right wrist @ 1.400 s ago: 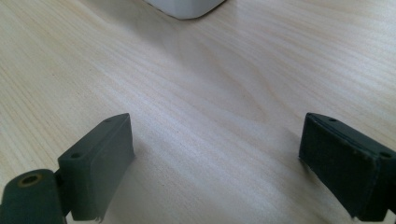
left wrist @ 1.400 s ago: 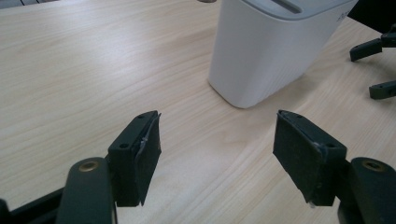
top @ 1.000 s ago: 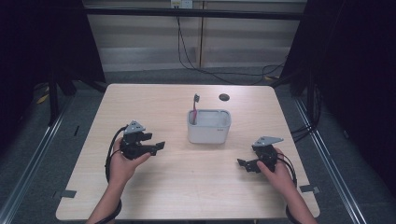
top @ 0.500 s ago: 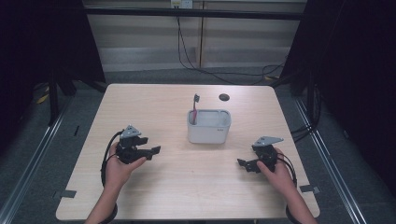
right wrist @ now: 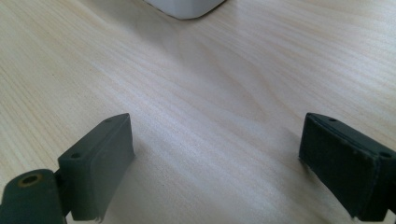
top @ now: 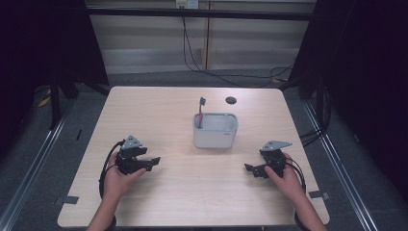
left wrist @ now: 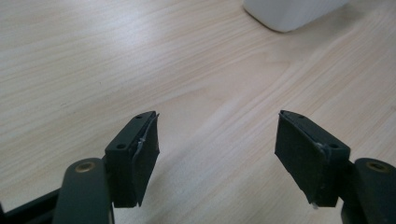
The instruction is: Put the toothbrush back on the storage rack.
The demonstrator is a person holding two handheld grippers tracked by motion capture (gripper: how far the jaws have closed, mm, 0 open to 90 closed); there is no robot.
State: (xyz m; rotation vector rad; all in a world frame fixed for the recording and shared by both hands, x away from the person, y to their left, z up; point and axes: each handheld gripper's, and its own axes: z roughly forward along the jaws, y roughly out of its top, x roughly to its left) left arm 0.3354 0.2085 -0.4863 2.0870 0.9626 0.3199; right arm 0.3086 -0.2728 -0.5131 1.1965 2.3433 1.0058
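A white rectangular container stands near the middle of the wooden table, with a pink toothbrush upright in its left end. My left gripper rests low over the table to the container's front left, held in a hand, jaws open and empty. In the left gripper view the two black pads stand wide apart over bare wood, the container's corner at the top. My right gripper sits at the front right, open and empty. Its pads frame bare wood, the container's edge above.
A small dark round spot lies on the table behind the container. Black cables trail from both grippers. Metal rails run along the floor on both sides. Dark curtains stand left and right.
My left gripper has come down and toward the table's front edge, nearer the person. The right gripper has stayed where it was.
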